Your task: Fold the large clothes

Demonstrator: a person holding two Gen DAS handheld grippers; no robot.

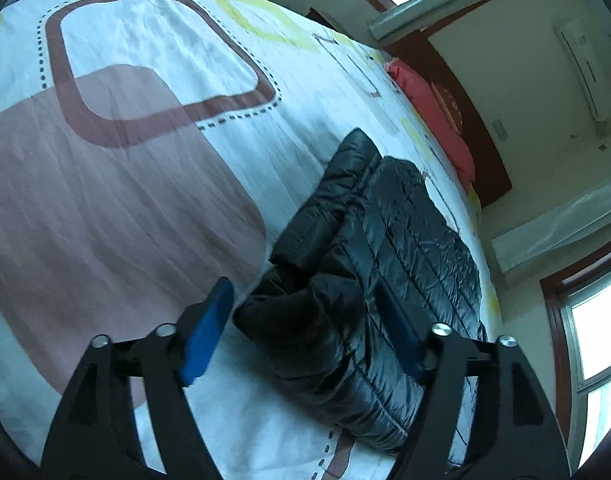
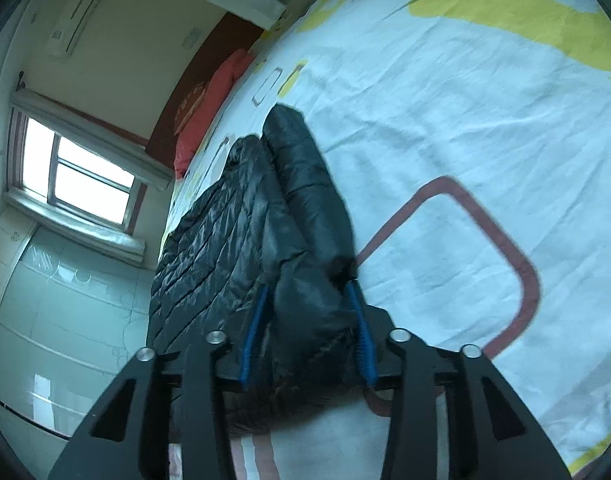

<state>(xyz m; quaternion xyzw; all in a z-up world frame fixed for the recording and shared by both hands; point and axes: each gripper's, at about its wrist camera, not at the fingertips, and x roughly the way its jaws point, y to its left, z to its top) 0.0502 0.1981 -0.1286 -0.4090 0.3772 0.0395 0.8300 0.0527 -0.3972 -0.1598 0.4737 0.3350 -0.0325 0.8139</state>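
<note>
Jacket [image 2: 241, 240] on bed [image 1: 145, 160], R tool [image 2: 305, 332] clamping sleeve, L tool [image 1: 305, 328] spread above.

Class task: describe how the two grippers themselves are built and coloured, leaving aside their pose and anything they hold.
Both grippers, left and right, share one build: matte black angular frames with triangular cut-outs, round silver pins at the linkage joints, and two flat fingers faced with blue pads. On the right gripper the pads show edge-on as thin blue strips. No cables, markings or sleeves show.
</note>
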